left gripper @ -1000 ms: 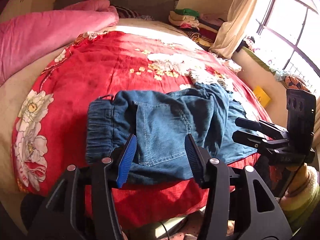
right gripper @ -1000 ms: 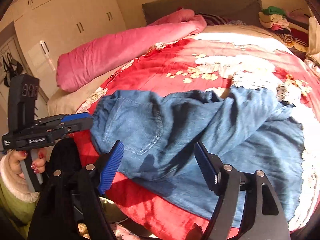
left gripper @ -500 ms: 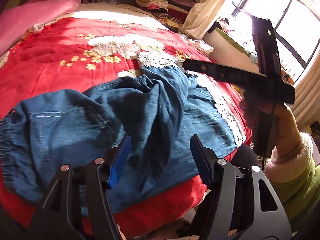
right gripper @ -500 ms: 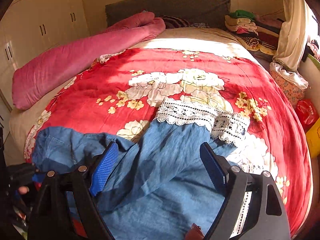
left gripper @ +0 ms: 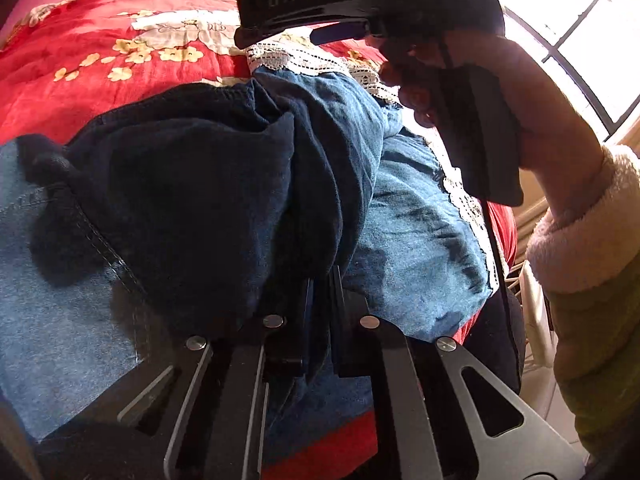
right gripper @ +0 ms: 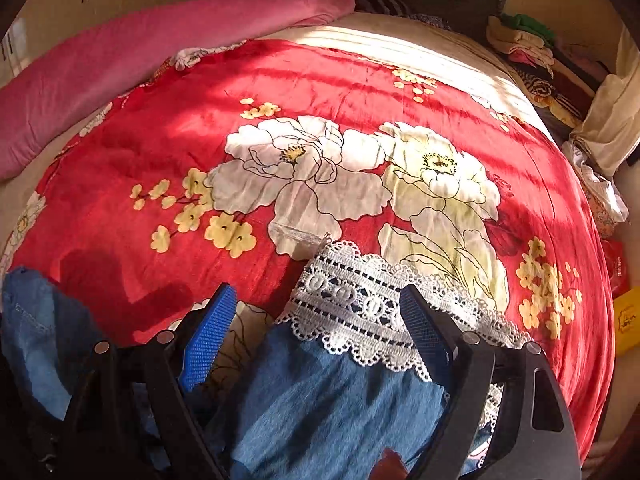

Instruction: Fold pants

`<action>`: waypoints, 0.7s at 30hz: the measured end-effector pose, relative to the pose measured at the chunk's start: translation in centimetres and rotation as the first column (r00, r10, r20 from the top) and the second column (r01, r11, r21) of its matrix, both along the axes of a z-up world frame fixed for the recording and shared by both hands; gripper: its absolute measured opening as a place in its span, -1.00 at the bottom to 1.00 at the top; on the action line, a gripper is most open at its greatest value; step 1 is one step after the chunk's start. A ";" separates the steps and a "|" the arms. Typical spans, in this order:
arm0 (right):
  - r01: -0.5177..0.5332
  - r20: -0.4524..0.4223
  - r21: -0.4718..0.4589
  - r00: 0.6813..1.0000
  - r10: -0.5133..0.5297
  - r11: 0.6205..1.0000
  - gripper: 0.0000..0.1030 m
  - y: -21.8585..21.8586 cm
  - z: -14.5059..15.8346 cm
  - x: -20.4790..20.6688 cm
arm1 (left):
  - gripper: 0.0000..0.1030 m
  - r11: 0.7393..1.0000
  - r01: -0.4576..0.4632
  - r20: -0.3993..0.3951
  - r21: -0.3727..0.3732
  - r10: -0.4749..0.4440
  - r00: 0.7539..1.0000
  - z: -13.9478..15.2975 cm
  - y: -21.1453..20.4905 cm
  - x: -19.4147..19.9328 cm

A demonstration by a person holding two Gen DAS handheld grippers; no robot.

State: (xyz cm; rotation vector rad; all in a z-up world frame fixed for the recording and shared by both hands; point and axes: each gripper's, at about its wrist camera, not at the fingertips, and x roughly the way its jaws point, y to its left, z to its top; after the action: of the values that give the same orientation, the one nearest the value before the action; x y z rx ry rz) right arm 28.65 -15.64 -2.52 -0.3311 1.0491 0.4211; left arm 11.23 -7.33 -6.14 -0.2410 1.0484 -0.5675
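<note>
From the left wrist, the blue denim pants (left gripper: 420, 240) lie bunched on the red floral bedspread (left gripper: 80, 64), a dark shadowed fold heaped in the middle, white lace hems at the far end. The left gripper (left gripper: 320, 280) is clamped tight on a fold of denim; its fingertips are buried in cloth. The right gripper (left gripper: 340, 32), held by a hand (left gripper: 520, 100) in a fleecy cuff, blocks the upper right.

From the right wrist, the right gripper (right gripper: 316, 320) stands spread wide, nothing pinched, its blue pads (right gripper: 208, 336) either side of the lace hem (right gripper: 360, 312). A pink quilt (right gripper: 140, 52) lies behind.
</note>
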 end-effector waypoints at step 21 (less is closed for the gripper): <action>0.240 -0.003 0.426 0.965 -0.264 0.872 -0.84 -16.7 7.0 -8.2 | -0.99 1.000 -0.010 0.082 0.010 0.010 0.997 2.8 2.5 -0.7</action>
State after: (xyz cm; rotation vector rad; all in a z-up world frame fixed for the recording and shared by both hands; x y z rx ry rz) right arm 20.47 -32.31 4.53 0.1833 0.9034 0.3889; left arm 10.55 -4.78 -3.37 -0.2120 0.9703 -0.5583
